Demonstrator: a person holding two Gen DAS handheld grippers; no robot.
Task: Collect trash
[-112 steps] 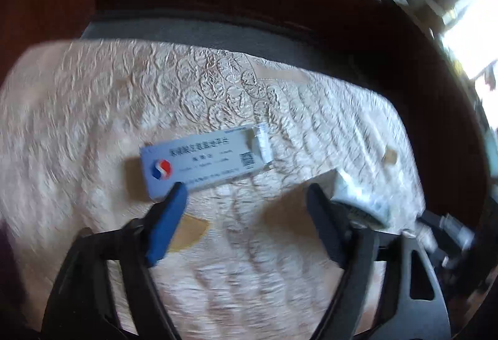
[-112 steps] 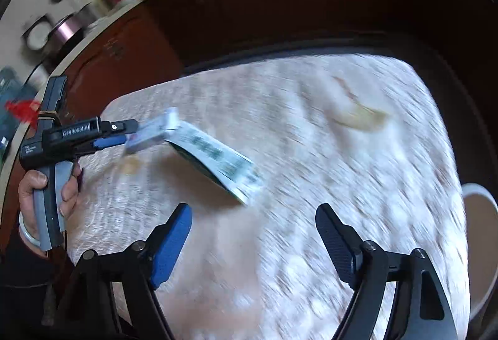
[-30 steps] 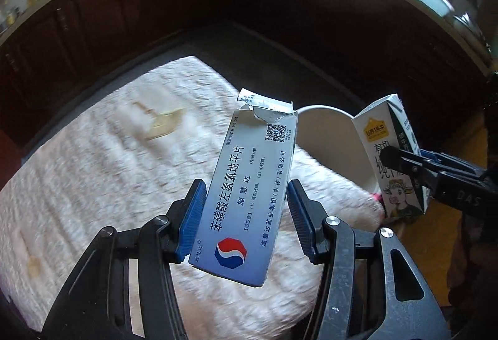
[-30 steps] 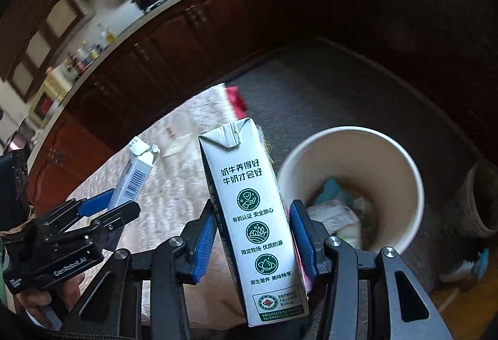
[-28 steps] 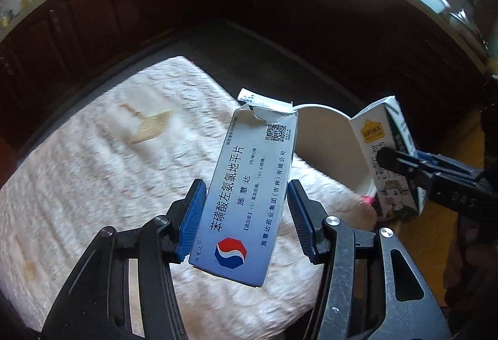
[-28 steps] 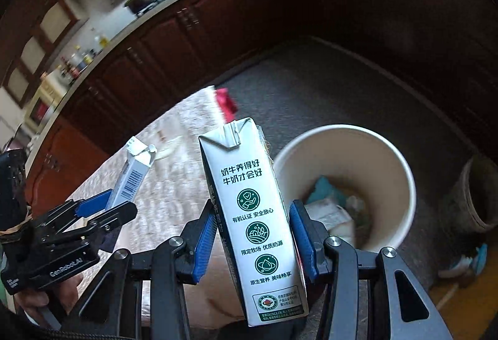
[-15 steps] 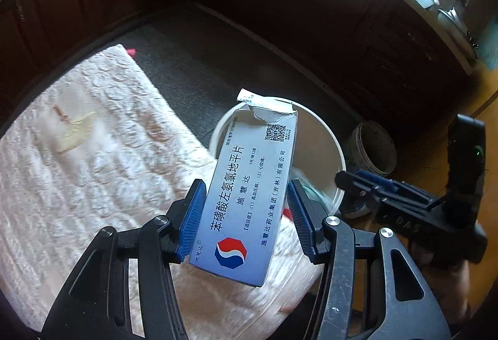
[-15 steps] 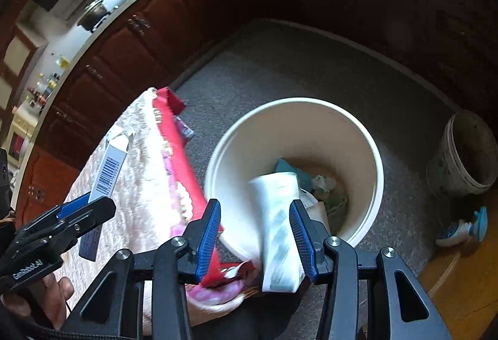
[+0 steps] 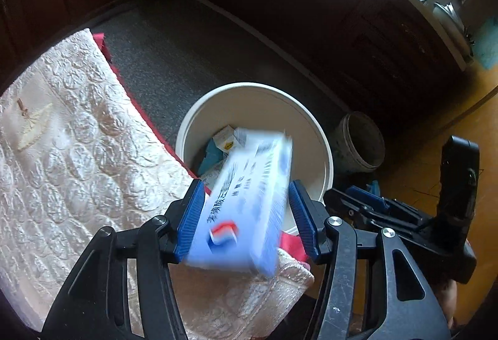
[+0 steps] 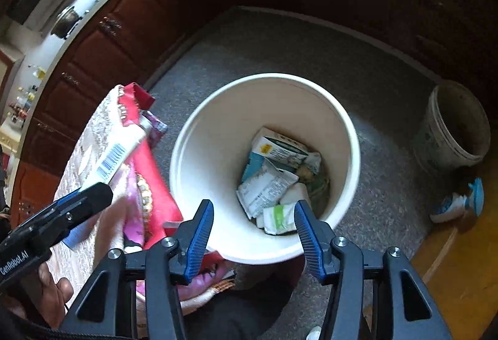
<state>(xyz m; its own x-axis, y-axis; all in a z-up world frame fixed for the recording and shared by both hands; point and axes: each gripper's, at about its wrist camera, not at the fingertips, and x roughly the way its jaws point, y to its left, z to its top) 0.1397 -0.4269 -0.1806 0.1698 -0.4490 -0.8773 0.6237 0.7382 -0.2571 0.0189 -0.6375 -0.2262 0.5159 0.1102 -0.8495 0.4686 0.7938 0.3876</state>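
Releasing the blue-and-white box (image 9: 246, 209) into the white bin (image 9: 199, 112) is the step in hand. The left claw (image 9: 247, 215) appears parted: a gap shows between each blue pad and the box, and the box is motion-blurred, tilted toward the bin mouth, so it looks to be dropping free. The box is between the claw's pads, above the near rim of the bin and the edge of the quilted cover (image 9: 77, 153).

To do this well, hold the left claw over the bin opening, not over the rim, until the box has cleared the pads. Judged from the left wrist view, the lower end of the box overlaps the cover edge, so it may catch there or tip outside; advance the claw slightly toward the bin centre if that happens.

The right claw (image 10: 253, 223) is released and carries nothing; it sits above the bin's near rim. A milk carton (image 10: 280, 150) and other wrappers lie at the bin bottom. Keep the right claw clear of the falling box.
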